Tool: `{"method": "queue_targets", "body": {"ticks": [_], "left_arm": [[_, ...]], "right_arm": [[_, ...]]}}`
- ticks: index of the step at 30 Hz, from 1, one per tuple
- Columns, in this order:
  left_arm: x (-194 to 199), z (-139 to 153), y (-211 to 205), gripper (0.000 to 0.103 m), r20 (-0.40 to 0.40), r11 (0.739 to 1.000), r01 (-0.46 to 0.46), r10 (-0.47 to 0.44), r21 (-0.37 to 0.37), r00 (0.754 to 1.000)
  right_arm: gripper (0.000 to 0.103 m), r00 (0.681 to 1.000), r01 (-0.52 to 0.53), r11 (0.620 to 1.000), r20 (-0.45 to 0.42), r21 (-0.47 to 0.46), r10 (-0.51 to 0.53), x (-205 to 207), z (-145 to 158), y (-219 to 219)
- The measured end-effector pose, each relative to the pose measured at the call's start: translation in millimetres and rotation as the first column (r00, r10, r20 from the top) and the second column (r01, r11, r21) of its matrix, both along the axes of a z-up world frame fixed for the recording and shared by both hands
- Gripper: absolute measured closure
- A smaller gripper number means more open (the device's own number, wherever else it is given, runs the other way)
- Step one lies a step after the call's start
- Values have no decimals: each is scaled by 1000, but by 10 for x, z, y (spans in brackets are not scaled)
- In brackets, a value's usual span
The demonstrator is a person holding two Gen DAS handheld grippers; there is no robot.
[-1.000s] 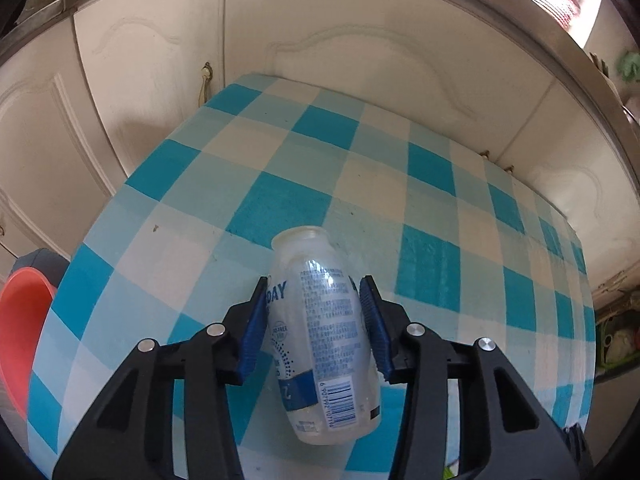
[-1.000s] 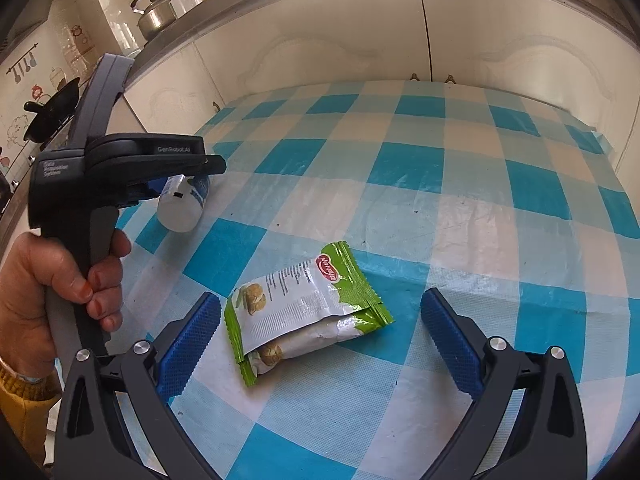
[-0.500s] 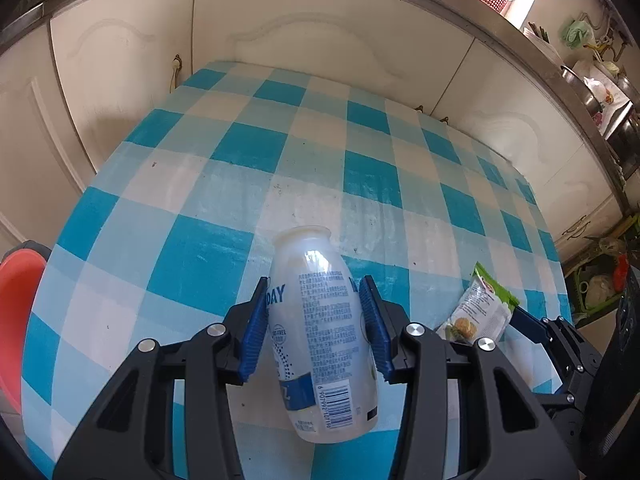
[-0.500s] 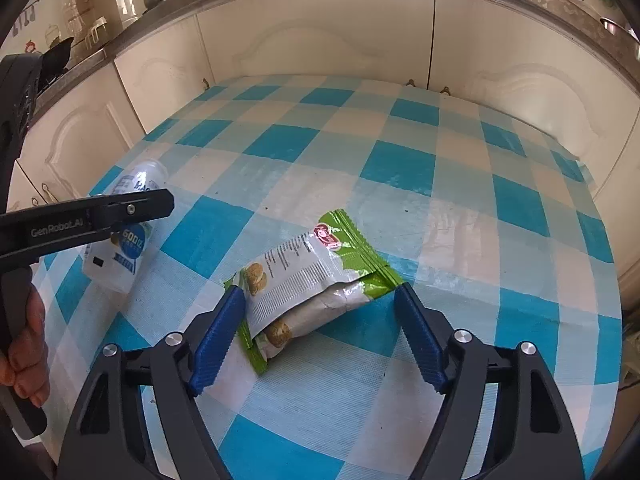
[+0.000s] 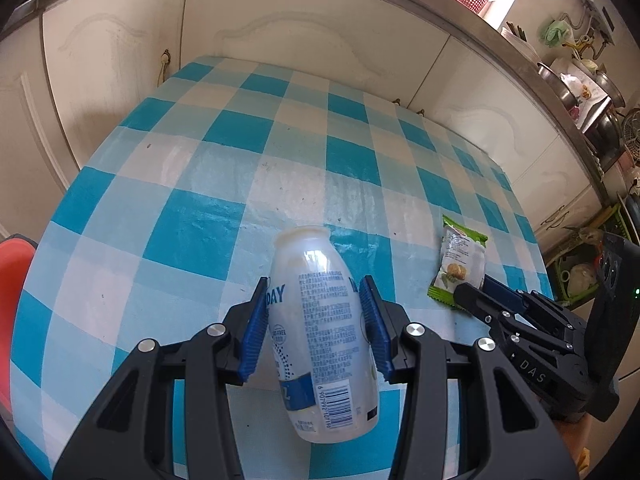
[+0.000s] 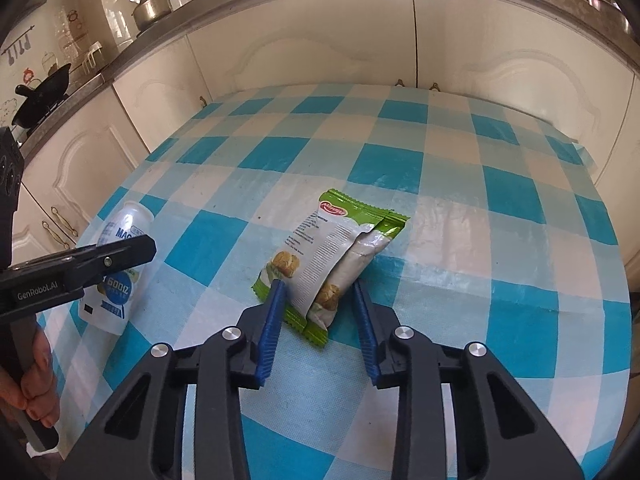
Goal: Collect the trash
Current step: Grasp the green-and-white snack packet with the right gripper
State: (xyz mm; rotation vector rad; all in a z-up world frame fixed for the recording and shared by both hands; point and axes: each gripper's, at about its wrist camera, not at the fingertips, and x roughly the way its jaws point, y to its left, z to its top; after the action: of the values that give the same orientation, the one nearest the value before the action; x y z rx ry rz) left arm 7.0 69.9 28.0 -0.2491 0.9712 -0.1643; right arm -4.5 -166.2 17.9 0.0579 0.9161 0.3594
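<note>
Two grips, left gripper (image 5: 315,322) w/ "DAY" bottle (image 5: 322,332), right gripper (image 6: 318,322) on green snack pack (image 6: 326,254)

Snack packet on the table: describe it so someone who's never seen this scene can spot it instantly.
Start at the blue-and-white checked tablecloth in front of the cream cabinets. Near its middle lies the snack packet, a green-edged white pouch picturing round pastries, its near end pinched between the blue pads of the right gripper. The only other trash is a clear plastic bottle, held by the left gripper.
</note>
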Motion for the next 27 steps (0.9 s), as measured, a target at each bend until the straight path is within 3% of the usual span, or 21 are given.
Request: {"method": "queue_targets", "body": {"ticks": [3, 5, 7, 9, 13, 17, 21, 24, 27], "left_arm": [[-21, -13, 26, 57, -1, 1000, 5, -5, -9, 1000], [-39, -21, 39, 57, -1, 1000, 12, -12, -19, 1000], [-56, -26, 46, 57, 0, 999, 20, -20, -27, 1000], [-75, -23, 54, 57, 6, 999, 29, -29, -36, 1000], [-117, -7, 76, 57, 22, 998, 49, -48, -41, 999], [-156, 7, 113, 57, 32, 996, 65, -63, -54, 997], [-193, 18, 163, 57, 42, 995, 73, -70, -70, 997], [-212, 19, 212, 57, 46, 993, 78, -74, -85, 996], [-240, 31, 260, 57, 56, 992, 81, -76, -94, 996]], "right_arm": [[67, 1000, 10, 999, -9, 33, -9, 1, -1, -61], [60, 1000, 20, 999, -11, 40, -20, -6, 1, -89], [41, 999, 32, 999, -8, 34, -31, -12, 4, -99], [29, 998, 63, 998, -7, -4, -63, -7, 4, -85], [25, 995, 101, 995, -17, -3, -101, 36, 28, -26], [25, 990, 137, 990, -24, -19, -138, 154, 23, 75], [27, 989, 147, 984, -16, -102, -150, 269, -17, 235], [40, 987, 161, 972, 8, -172, -162, 301, -34, 313], [53, 987, 158, 971, 24, -177, -157, 290, -39, 312]]}}
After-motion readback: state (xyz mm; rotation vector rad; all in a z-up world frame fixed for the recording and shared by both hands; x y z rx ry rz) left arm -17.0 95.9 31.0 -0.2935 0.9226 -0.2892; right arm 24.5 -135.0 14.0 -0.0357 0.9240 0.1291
